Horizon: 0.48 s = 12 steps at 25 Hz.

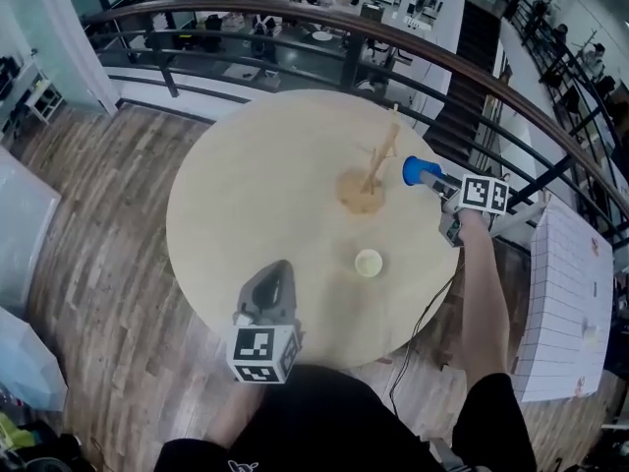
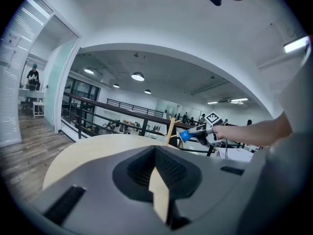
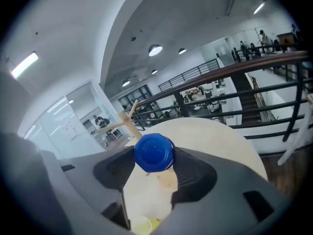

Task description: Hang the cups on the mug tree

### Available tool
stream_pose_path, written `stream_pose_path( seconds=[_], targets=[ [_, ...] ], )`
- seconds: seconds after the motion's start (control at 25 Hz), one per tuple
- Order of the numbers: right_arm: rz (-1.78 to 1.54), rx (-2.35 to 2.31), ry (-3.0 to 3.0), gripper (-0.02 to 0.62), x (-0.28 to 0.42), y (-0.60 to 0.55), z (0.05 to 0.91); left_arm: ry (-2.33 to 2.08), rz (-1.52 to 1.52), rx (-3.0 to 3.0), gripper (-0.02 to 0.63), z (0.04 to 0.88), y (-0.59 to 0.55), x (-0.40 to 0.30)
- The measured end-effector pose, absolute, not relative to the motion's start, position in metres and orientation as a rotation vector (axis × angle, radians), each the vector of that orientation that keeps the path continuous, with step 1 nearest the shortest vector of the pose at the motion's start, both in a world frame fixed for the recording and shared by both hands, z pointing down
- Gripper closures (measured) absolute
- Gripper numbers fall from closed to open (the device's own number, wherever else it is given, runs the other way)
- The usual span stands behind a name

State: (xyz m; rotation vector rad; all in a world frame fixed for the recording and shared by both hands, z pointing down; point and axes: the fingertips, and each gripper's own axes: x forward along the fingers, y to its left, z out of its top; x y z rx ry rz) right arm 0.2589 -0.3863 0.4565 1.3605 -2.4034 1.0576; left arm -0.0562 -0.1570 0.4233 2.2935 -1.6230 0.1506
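Observation:
A wooden mug tree (image 1: 379,157) stands on the round table (image 1: 256,195), right of its middle, with bare pegs. My right gripper (image 1: 437,178) is shut on a blue cup (image 1: 420,171) and holds it in the air just right of the tree's upper pegs. In the right gripper view the blue cup (image 3: 154,152) sits between the jaws, its bottom facing the camera, with the mug tree (image 3: 128,121) just behind it. A pale yellow cup (image 1: 369,263) stands upright on the table, nearer me than the tree. My left gripper (image 1: 281,266) hovers by the front edge, shut and holding nothing.
A dark railing (image 1: 295,28) curves round behind the table, with a lower floor beyond it. A white board (image 1: 565,303) stands at the right. Wood flooring (image 1: 88,214) lies to the left.

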Motion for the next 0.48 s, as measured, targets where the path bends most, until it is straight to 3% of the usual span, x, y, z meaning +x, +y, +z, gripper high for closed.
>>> stream_pose_path(
  seconds=[0.48],
  targets=[
    [1.193, 1.167, -2.339, 0.345, 0.222, -0.428, 0.49, -1.705, 0.193, 2.215, 0.606, 0.432, -0.167, -0.092]
  ],
)
